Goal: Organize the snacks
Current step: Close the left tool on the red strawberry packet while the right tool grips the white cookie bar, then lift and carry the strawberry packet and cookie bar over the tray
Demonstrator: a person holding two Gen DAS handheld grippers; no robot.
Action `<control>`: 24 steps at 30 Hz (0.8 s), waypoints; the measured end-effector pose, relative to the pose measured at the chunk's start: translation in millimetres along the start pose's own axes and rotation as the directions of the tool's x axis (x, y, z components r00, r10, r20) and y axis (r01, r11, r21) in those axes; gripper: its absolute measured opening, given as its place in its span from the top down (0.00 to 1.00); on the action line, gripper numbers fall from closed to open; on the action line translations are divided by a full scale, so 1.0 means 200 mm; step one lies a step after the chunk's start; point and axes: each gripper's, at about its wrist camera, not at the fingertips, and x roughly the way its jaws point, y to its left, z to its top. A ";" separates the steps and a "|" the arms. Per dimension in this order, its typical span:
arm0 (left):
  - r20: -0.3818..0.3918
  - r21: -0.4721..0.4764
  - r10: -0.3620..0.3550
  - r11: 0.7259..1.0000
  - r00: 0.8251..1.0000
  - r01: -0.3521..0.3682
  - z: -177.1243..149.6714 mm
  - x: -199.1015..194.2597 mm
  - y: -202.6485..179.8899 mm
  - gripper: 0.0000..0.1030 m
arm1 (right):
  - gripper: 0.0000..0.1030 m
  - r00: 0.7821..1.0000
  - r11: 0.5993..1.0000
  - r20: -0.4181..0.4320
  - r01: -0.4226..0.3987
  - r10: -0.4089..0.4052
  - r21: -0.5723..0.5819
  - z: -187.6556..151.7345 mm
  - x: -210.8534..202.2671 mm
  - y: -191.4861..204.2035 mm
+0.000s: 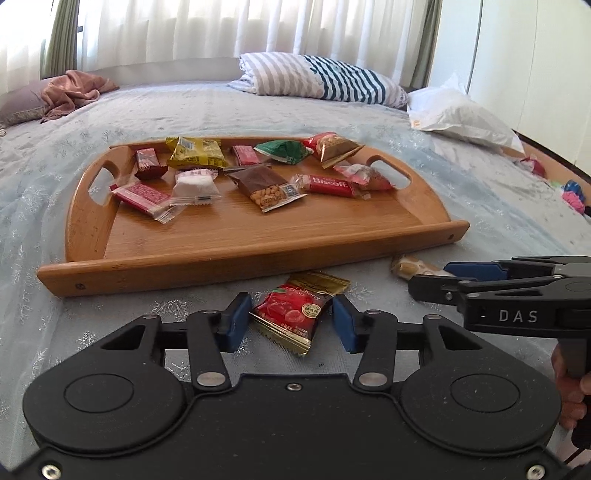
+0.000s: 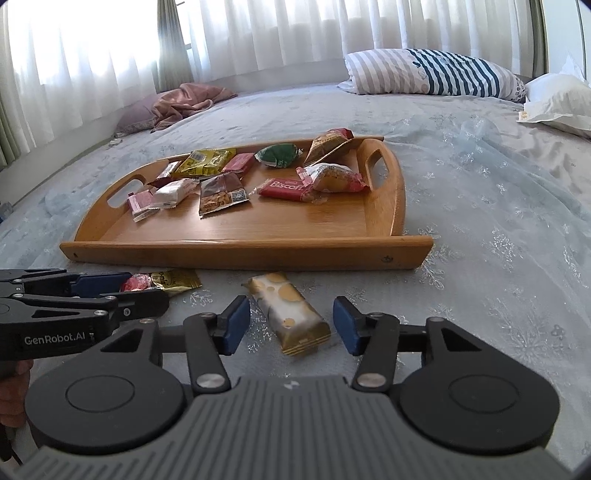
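Cherry snack: we see the red cherry packet (image 1: 288,314) lying on the bed (image 1: 184,110), just in front of the tray's near rim
Left jaws: our left gripper (image 1: 291,319) has its jaws apart, one blue pad on each side of the cherry packet; the right pad looks to touch its edge, the left stands just off it
Biscuit bar: the gold and white bar (image 2: 290,314) lies on the bed to the right of the cherry packet
Right jaws: our right gripper (image 2: 291,321) stands apart around the bar, neither pad touching it
Tray: the wooden tray (image 1: 258,243) holds a dozen or so wrapped snacks, a Biscoff biscuit (image 1: 328,184) among them
Beyond: striped pillow (image 1: 321,75) by the curtains (image 1: 221,26)
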 end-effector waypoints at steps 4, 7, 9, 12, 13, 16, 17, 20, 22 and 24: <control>0.021 0.022 0.004 1.000 1.000 -0.004 -0.02 -0.02 -0.02 0.61 | 0.31 1.000 0.999 -0.005 0.012 -0.013 -0.038 0.02 0.03 0.02; 0.024 -0.008 -0.011 1.000 1.000 0.012 -0.02 -0.04 0.01 0.63 | 0.30 1.000 1.000 -0.005 0.000 0.000 -0.022 0.03 0.04 0.02; 0.026 -0.029 -0.020 0.999 0.999 0.020 -0.02 -0.05 0.03 0.63 | 0.35 1.000 1.000 -0.001 -0.007 0.007 -0.015 0.03 0.05 0.01; 0.039 -0.040 -0.029 0.999 0.999 0.031 -0.03 -0.08 0.04 0.63 | 0.50 1.000 1.000 0.005 -0.014 0.014 -0.028 0.03 0.04 0.02; 0.042 -0.040 -0.032 0.999 0.999 0.034 -0.03 -0.09 0.04 0.63 | 0.52 1.000 0.999 0.006 -0.016 0.016 -0.033 0.02 0.04 0.02; 0.052 -0.043 -0.032 0.998 0.998 0.035 -0.04 -0.11 0.03 0.63 | 0.58 1.000 0.999 0.009 -0.014 0.014 -0.042 0.02 0.03 0.03; 0.055 -0.046 -0.030 0.998 0.998 0.032 -0.04 -0.12 0.04 0.63 | 0.61 1.000 0.999 0.010 -0.016 0.016 -0.043 0.02 0.03 0.04; 0.069 -0.062 -0.011 0.998 0.998 0.016 -0.04 -0.14 0.05 0.64 | 0.66 1.000 0.999 0.012 -0.017 0.018 -0.042 0.02 0.02 0.04; 0.079 -0.072 -0.007 0.997 0.997 0.013 -0.04 -0.16 0.06 0.64 | 0.67 1.000 0.999 0.012 -0.017 0.017 -0.036 0.01 0.01 0.04; 0.087 -0.083 -0.006 0.996 0.996 0.013 -0.03 -0.18 0.07 0.64 | 0.68 1.000 0.999 0.013 -0.019 0.020 -0.033 0.01 0.00 0.04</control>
